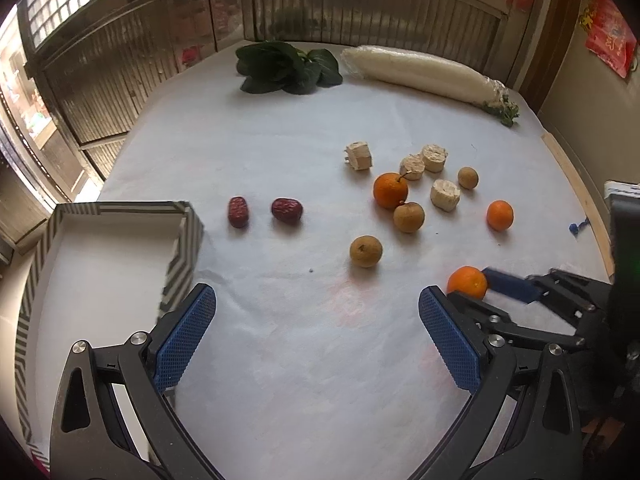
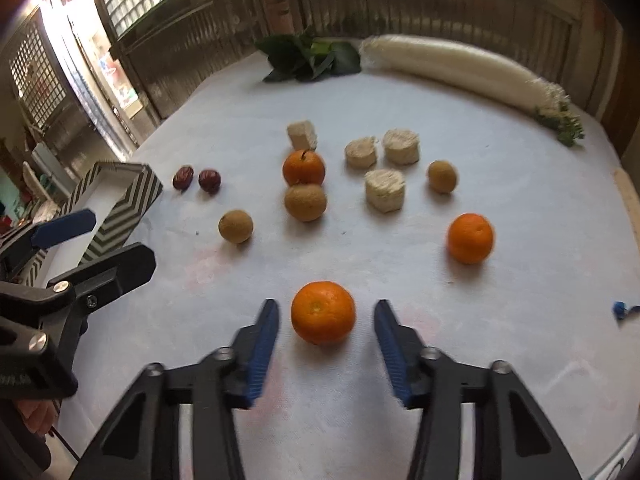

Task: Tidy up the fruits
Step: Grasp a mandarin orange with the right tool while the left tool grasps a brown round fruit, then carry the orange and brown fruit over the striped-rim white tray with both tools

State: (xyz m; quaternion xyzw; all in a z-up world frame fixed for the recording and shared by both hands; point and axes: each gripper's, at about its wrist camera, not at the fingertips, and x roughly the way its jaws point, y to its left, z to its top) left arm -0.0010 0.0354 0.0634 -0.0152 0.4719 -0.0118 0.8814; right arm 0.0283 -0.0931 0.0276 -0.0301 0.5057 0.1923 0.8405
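Right gripper (image 2: 326, 350): spread wide and lowered to the white cloth-covered table (image 2: 520, 320); nothing is pinched.
Target fruit: a small round orange mandarin (image 2: 323, 312) is framed between the blue ribbed fingers (image 2: 264, 348), with a gap on each side, so closing is judged the next step.
Left gripper (image 1: 316, 336): spread, empty, held over bare cloth beside the box, judged to be kept clear of the pick.
Container: an open rectangular box with grey-and-white chevron walls (image 1: 182, 256) is set at the table's left, empty as far as is shown, judged the destination.
Remaining fruit: two further mandarins (image 2: 470, 238), three brown round longans (image 2: 236, 226) and two wrinkled dark-red dates (image 2: 196, 179) are scattered mid-table.
Non-fruit: pale cut root chunks (image 2: 384, 190), dark leafy greens (image 2: 308, 60) and a long wrapped white radish (image 2: 460, 68) are left at the far side.
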